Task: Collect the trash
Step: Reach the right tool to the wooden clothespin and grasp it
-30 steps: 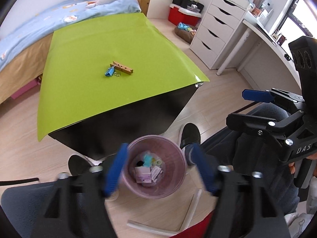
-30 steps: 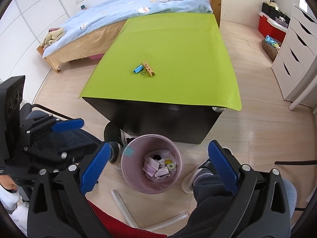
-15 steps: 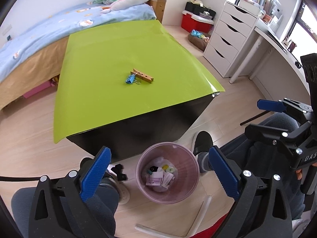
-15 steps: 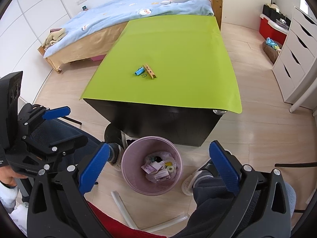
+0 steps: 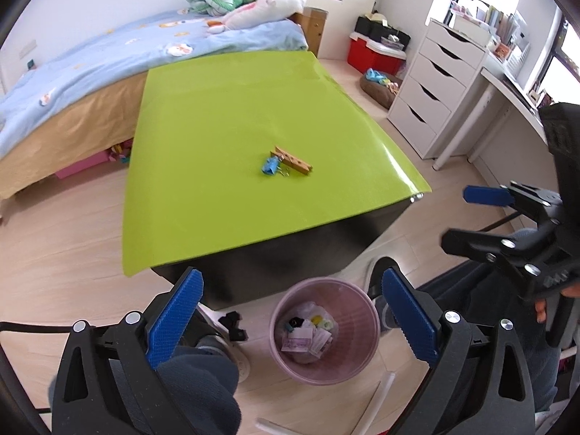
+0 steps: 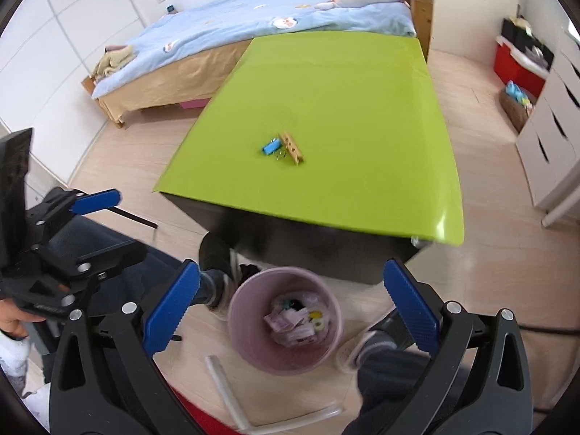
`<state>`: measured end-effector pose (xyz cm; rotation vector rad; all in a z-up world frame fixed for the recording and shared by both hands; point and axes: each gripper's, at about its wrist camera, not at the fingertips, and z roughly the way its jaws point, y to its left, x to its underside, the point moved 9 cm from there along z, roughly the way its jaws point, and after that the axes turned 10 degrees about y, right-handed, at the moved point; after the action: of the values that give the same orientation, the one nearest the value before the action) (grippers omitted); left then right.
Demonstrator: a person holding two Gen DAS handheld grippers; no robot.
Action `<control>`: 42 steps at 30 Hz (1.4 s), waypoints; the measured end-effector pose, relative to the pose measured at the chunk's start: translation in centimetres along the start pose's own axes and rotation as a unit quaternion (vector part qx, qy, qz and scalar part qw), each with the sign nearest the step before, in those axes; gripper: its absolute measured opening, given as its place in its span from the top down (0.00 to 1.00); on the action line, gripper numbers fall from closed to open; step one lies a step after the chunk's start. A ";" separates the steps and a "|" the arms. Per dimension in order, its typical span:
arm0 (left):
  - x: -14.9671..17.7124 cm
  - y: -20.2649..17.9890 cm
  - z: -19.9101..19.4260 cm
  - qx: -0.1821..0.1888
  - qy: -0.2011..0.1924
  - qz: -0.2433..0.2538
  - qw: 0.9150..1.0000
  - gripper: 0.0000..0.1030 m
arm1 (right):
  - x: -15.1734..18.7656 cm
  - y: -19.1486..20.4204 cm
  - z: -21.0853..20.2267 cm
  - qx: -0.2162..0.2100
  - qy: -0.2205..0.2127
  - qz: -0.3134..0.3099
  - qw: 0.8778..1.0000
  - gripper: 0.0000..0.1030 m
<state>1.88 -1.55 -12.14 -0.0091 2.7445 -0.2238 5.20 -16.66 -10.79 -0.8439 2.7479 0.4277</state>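
Hovering wide open and empty, the left gripper [image 5: 291,317] is sitting lower centre of its frame, above the pink trash bin [image 5: 325,330] on the floor; a second ago its blue pads were pinched close over the bin mouth, so a piece has evidently been dropped in, and the view is now lifting toward the table [image 5: 224,116]. Right gripper [image 6: 290,311] is likewise spread and carrying nothing, framing the same bin [image 6: 286,320] low in its view. Paper scraps and small bits are lying in the bin. Two items are remaining mid-table: a blue binder clip [image 5: 270,165] touching a wooden clothespin [image 5: 292,159], centre of frame. A small black object [image 5: 233,324] is lying on the floor just left of the bin. Judging: the deposit is finished, and the clip and clothespin are next.
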 end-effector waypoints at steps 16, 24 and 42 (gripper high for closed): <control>-1.8 1.7 -0.9 0.005 -0.026 -0.026 0.999 0.07 | -10.8 1.2 9.0 0.028 0.073 -0.143 0.987 0.12; -1.6 2.7 -0.7 0.002 -0.021 -0.040 0.999 0.07 | -12.1 1.1 13.0 0.038 0.125 -0.175 0.976 0.43; -1.8 2.6 0.0 0.007 -0.013 -0.038 0.999 0.07 | -12.4 0.4 15.0 0.030 0.150 -0.172 0.973 0.89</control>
<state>3.65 1.07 -11.87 -0.1113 2.7199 -0.2615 16.97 -4.89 -20.89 -1.4392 2.7719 0.1579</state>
